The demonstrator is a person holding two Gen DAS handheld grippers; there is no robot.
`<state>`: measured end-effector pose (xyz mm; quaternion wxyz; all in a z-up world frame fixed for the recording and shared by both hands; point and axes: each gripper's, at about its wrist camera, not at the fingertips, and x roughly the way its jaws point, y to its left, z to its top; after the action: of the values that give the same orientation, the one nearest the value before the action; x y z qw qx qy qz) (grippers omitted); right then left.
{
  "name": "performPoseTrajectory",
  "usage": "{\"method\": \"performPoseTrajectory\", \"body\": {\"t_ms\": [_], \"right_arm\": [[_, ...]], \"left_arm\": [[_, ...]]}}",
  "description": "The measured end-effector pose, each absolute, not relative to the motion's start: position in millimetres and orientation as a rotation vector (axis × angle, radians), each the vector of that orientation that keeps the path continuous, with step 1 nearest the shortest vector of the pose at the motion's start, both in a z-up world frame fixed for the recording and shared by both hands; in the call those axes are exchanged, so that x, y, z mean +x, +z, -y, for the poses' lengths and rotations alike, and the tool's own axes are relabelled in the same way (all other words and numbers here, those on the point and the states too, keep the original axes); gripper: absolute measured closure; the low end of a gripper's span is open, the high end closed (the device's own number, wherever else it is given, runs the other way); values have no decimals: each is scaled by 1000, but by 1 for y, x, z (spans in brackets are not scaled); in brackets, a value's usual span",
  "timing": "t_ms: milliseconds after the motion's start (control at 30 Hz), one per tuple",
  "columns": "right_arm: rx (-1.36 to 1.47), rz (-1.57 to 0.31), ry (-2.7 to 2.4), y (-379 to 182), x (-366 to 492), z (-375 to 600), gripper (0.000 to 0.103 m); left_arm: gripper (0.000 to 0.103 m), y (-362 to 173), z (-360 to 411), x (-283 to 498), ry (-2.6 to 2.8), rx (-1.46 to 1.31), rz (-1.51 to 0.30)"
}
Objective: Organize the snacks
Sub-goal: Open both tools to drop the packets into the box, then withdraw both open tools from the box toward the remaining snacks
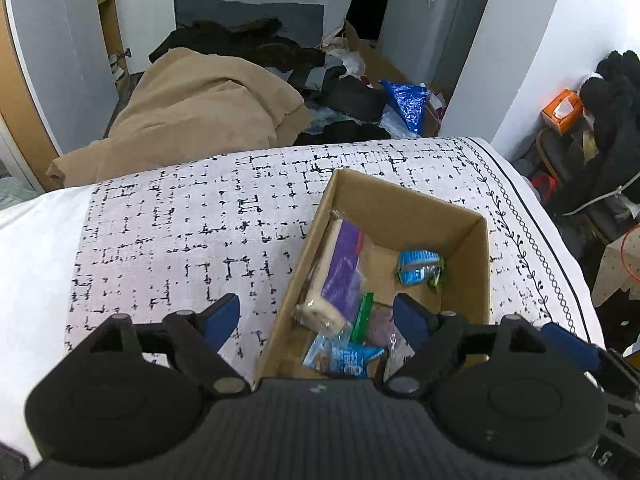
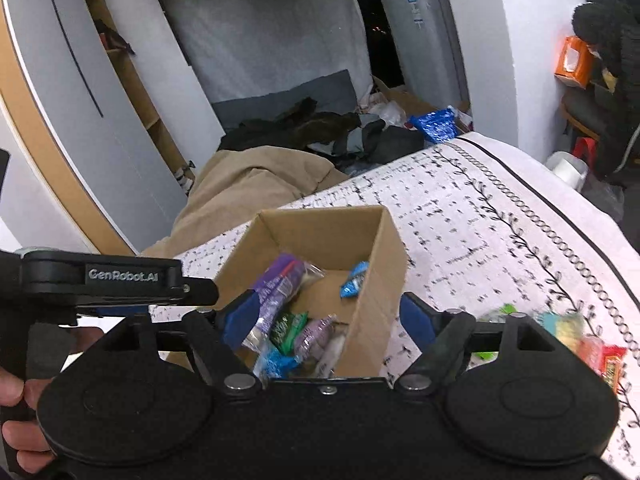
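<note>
An open cardboard box [image 1: 468, 248] stands on a table with a black-and-white patterned cloth [image 1: 180, 220]. Inside lie a long purple-wrapped cake [image 1: 340, 276], a small blue packet [image 1: 418, 266], a green packet [image 1: 362, 318] and another blue packet [image 1: 346, 360]. My left gripper [image 1: 318, 314] hangs open over the box's near left wall, nothing between its fingers. My right gripper [image 2: 328, 316] is open too, straddling the box [image 2: 380, 280] from the near side, empty. Loose snacks [image 2: 600, 356] in yellow, orange and red wrappers lie on the cloth to the right, blurred.
Beyond the table's far edge lie a tan blanket [image 1: 200, 116], dark clothes and a shiny blue bag [image 1: 408, 104]. An orange tissue box [image 1: 562, 110] and black garments sit at the right. A hand [image 2: 16, 416] holds the left gripper's handle in the right wrist view.
</note>
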<state>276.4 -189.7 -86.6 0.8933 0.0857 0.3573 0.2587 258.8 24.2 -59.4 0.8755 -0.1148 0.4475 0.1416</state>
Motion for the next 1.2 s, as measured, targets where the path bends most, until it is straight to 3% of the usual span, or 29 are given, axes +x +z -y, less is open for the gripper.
{"method": "performPoseTrajectory", "body": {"t_ms": [233,533,1200], "right_arm": [[197,-762,501,-81,266,211,13],[229,-753,469,-70,258,247,3],[370,-768,398,-76,248,328,0]], "left_arm": [[0,-53,-7,241,298,-220,-916],[0,-42,24,225,299,-225,-892],[0,-17,80,195,313,-213,-883]]}}
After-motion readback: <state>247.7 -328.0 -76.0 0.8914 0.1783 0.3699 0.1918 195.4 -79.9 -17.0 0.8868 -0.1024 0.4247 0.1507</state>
